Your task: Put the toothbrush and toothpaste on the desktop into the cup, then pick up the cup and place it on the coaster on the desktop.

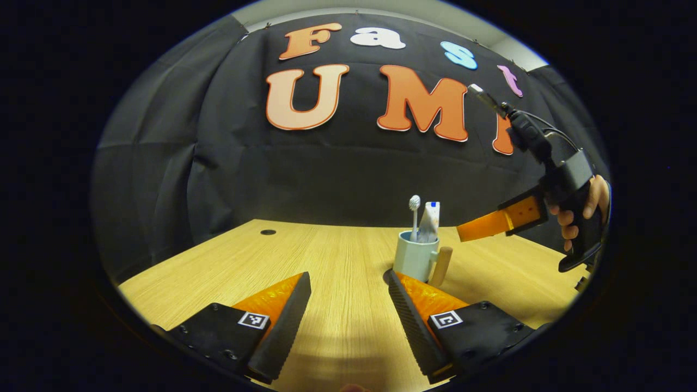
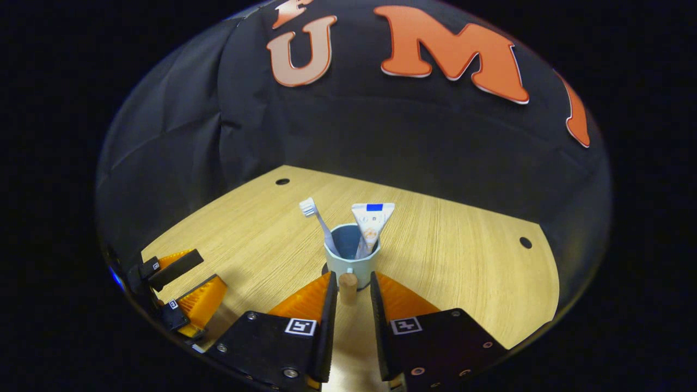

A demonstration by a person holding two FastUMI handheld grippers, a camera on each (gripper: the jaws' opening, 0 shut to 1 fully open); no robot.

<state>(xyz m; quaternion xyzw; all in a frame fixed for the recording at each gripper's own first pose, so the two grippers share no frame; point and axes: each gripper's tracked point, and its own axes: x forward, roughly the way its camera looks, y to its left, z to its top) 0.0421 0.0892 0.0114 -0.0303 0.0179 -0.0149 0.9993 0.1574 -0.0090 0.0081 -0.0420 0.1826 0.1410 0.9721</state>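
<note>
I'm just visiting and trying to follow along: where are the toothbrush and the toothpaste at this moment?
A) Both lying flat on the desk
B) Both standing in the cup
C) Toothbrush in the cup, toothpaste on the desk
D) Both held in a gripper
B: in the right gripper view the toothbrush and toothpaste both stand upright inside the cup, leaning on its rim.

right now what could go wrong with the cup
1. The right gripper flanks the cup's wooden handle with small gaps, so it may be open; lifting without a firm close could let the cup swing or slip.
2. The toothbrush and toothpaste stand tall and lean on the rim; a tilt might tip them out.
3. The left gripper sits open near the cup and could bump it.
</note>
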